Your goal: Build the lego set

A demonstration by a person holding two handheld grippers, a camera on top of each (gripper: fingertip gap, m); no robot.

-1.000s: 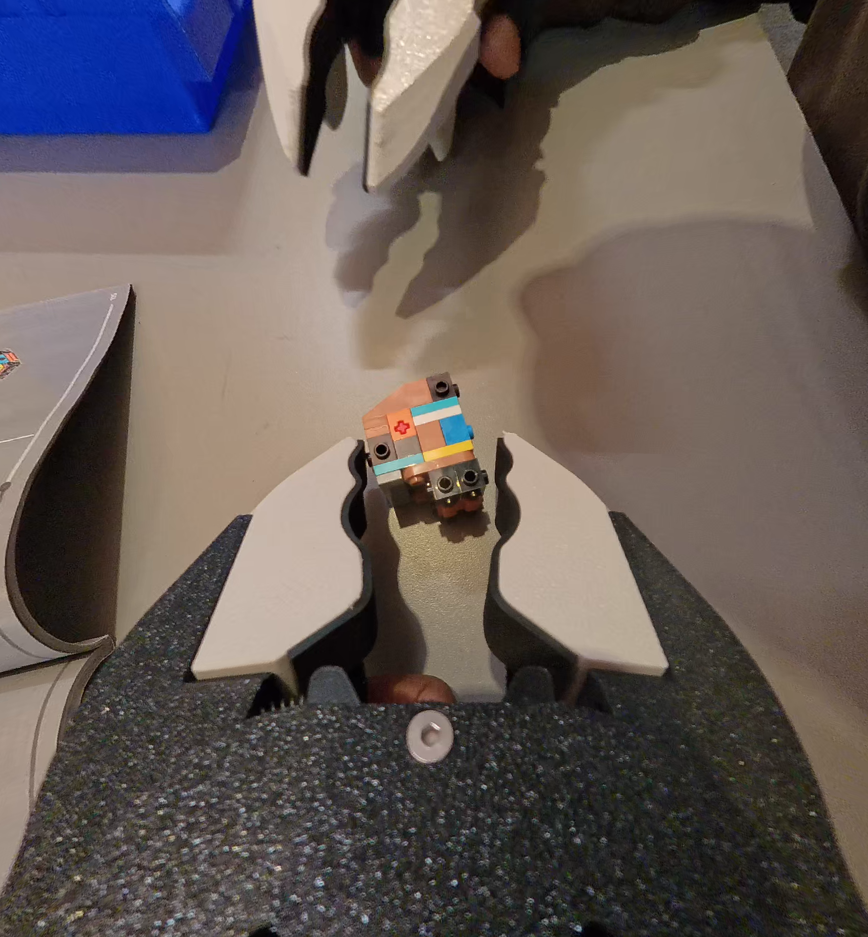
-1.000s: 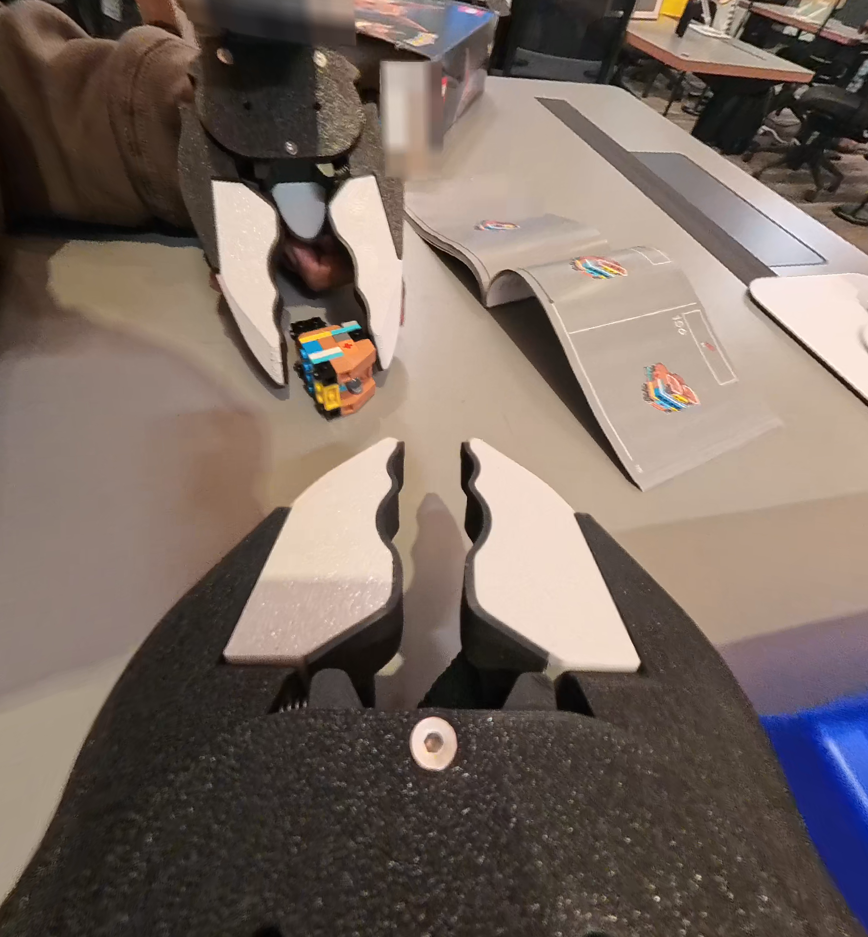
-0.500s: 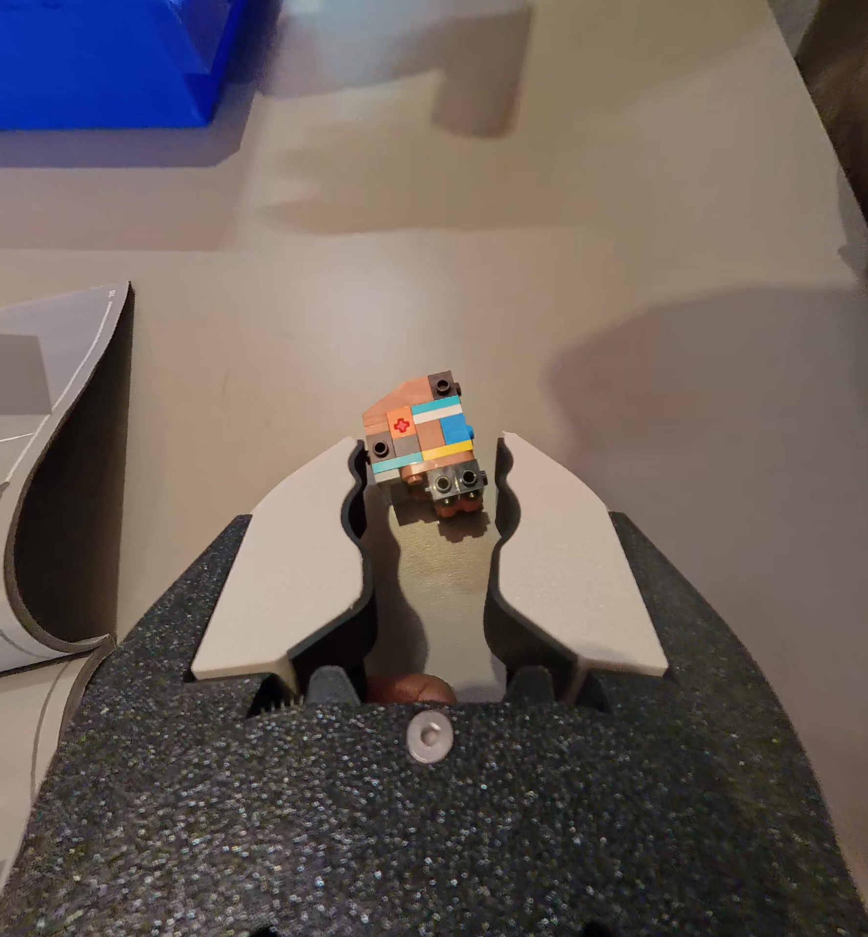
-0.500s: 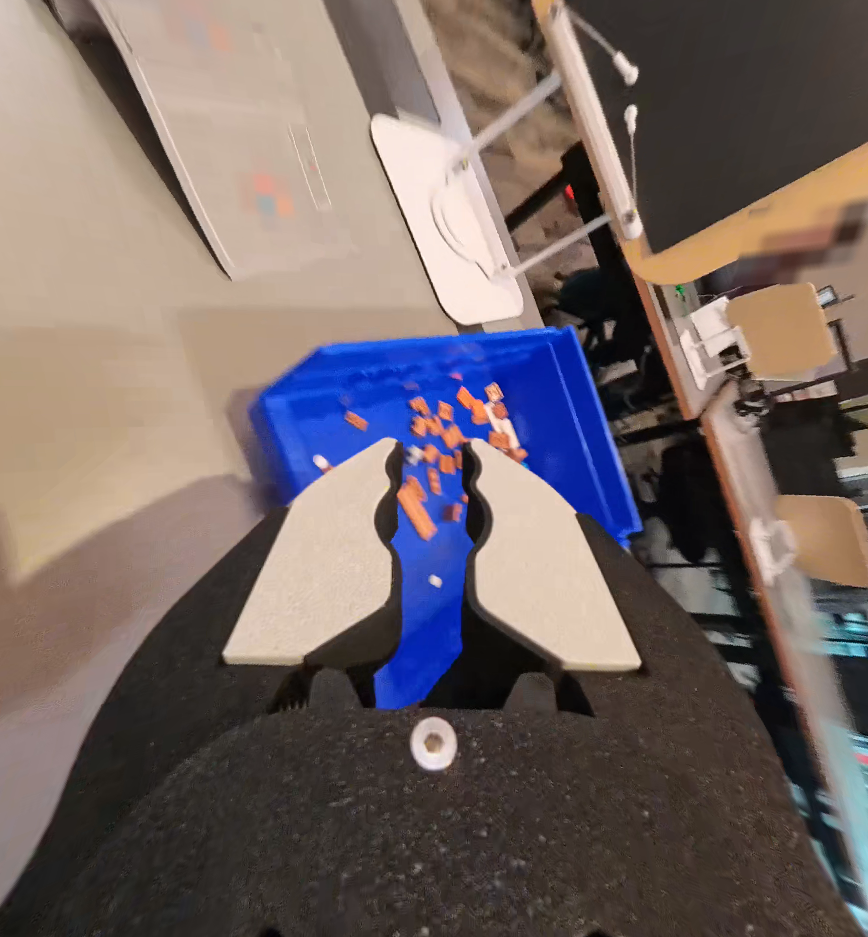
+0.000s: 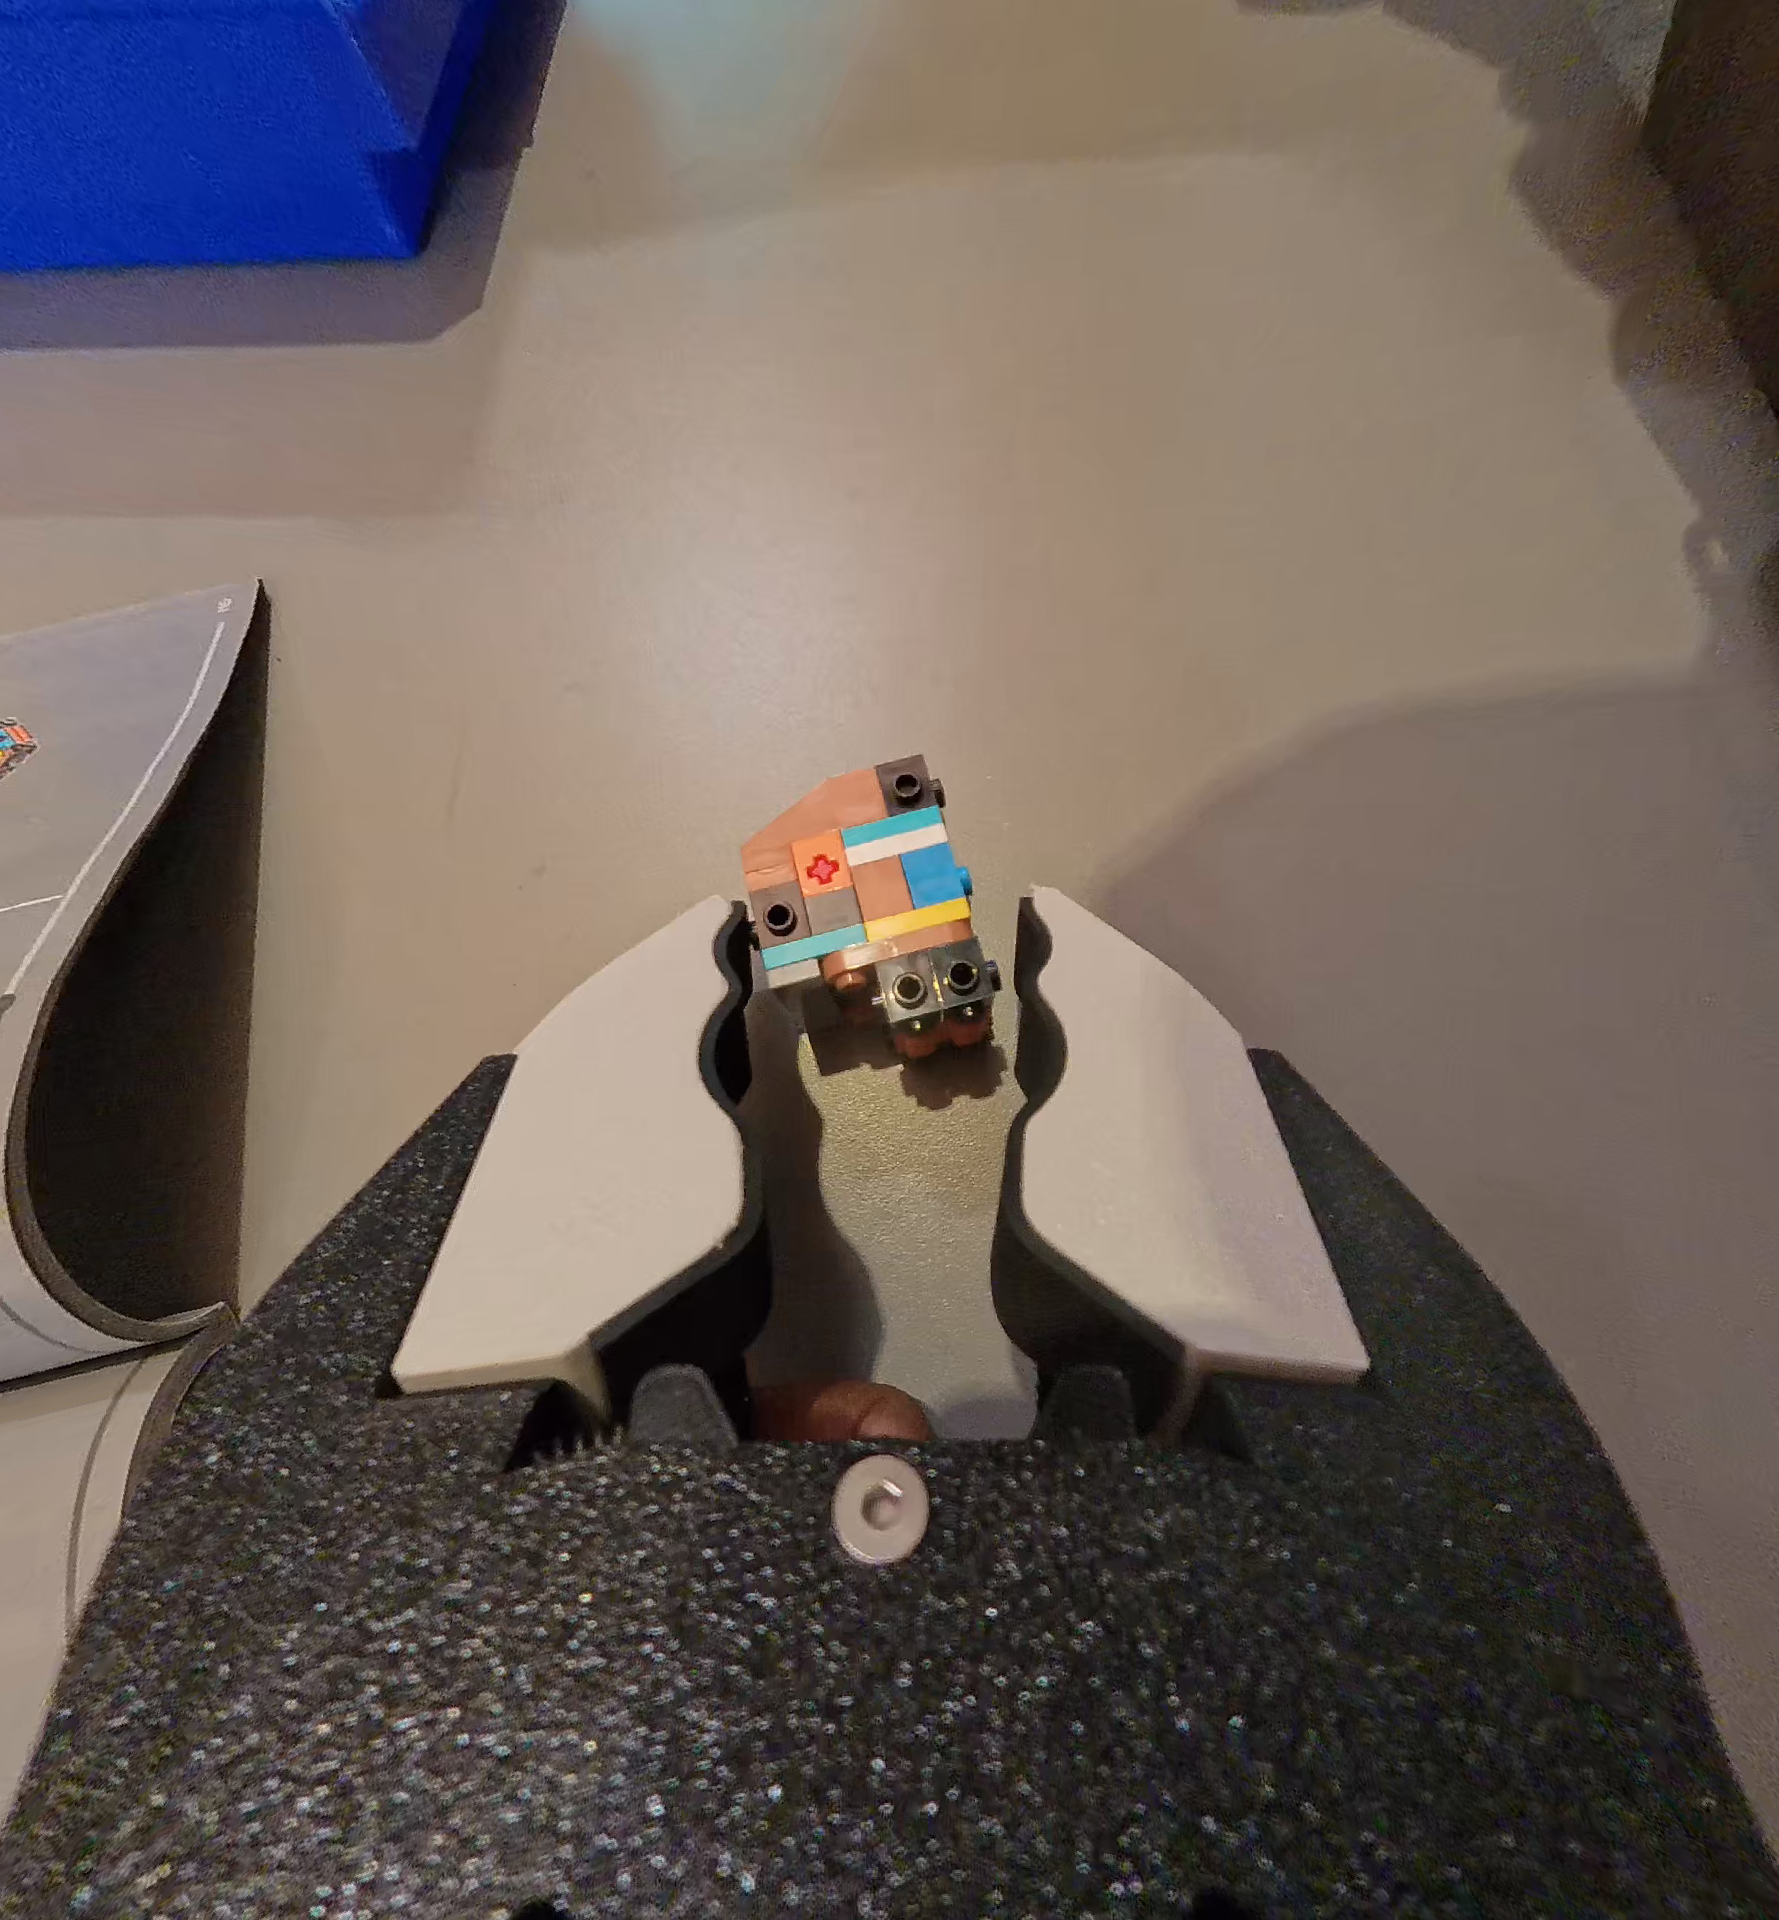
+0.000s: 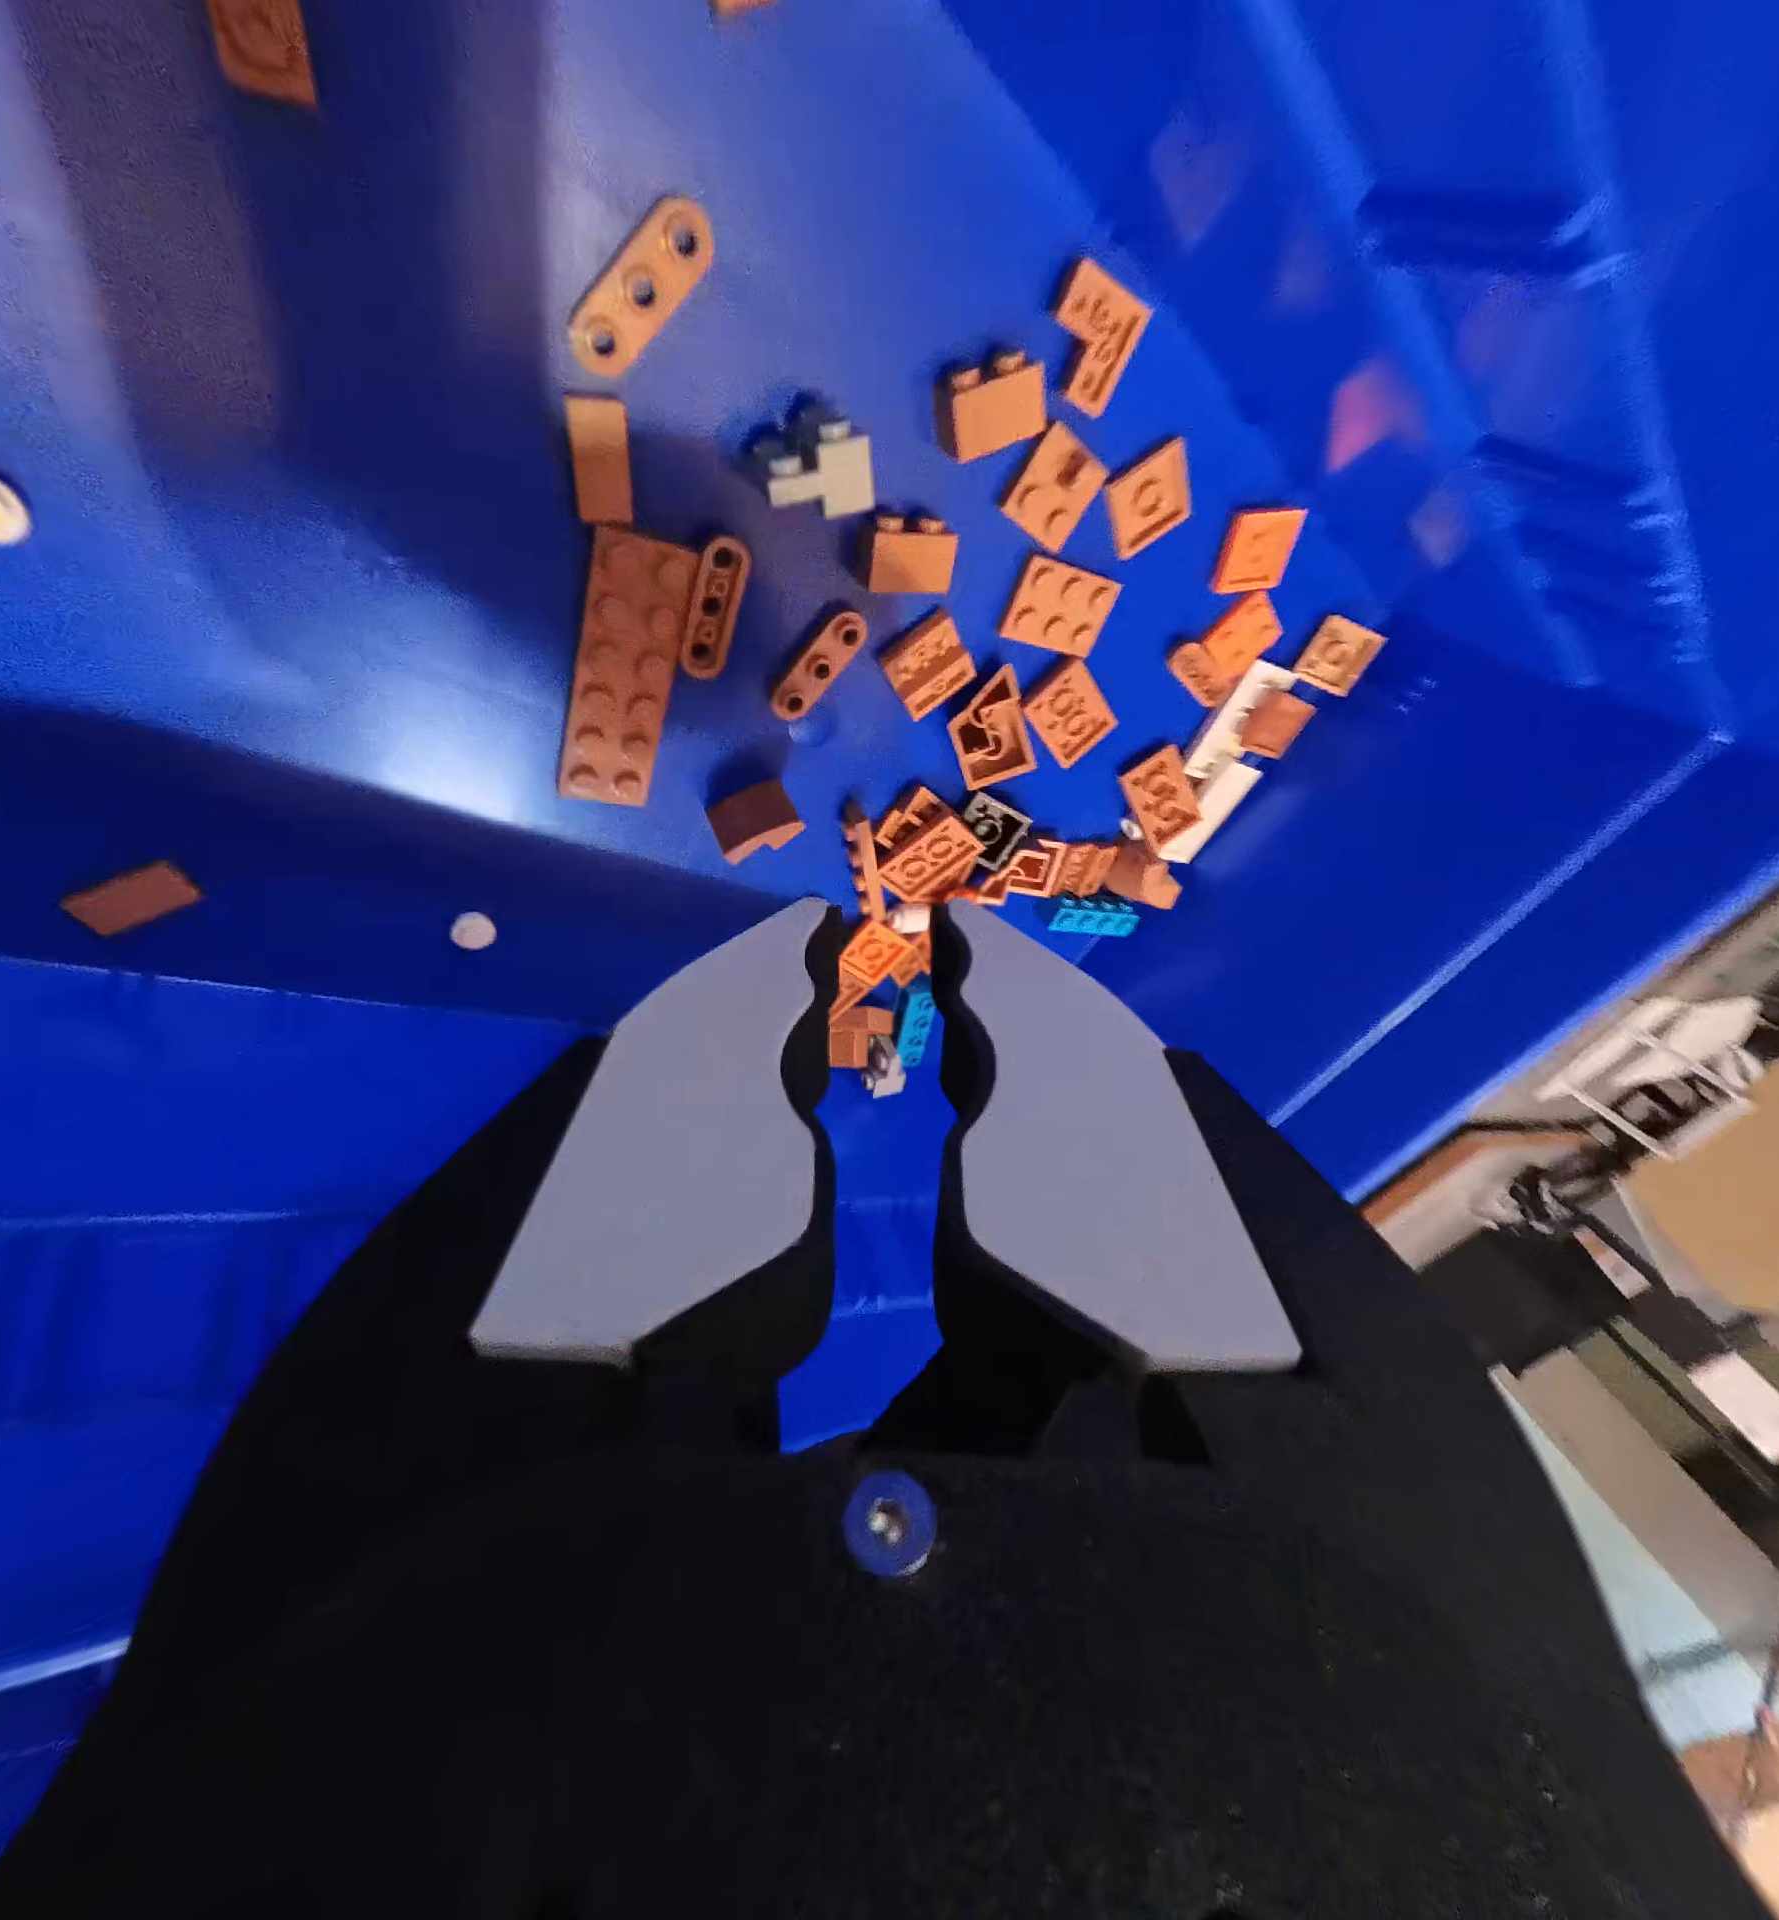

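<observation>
My left gripper point(image 5: 880, 920) sits low on the grey table point(image 5: 1124, 540) with its jaws spread wide, and the small multicoloured lego build point(image 5: 859, 899) stands on the table just at the fingertips, between them but not pinched; I can't tell whether the left tip brushes it. An open instruction booklet point(image 5: 85, 935) lies off to the left, and a corner of the blue bin point(image 5: 189, 135) shows far left. My right gripper point(image 6: 885, 920) hangs inside that blue bin point(image 6: 1436, 260), jaws parted a little and holding nothing, the tips right over a heap of loose orange bricks point(image 6: 1056, 608), with a long orange plate point(image 6: 620, 660) lying apart to the left.
</observation>
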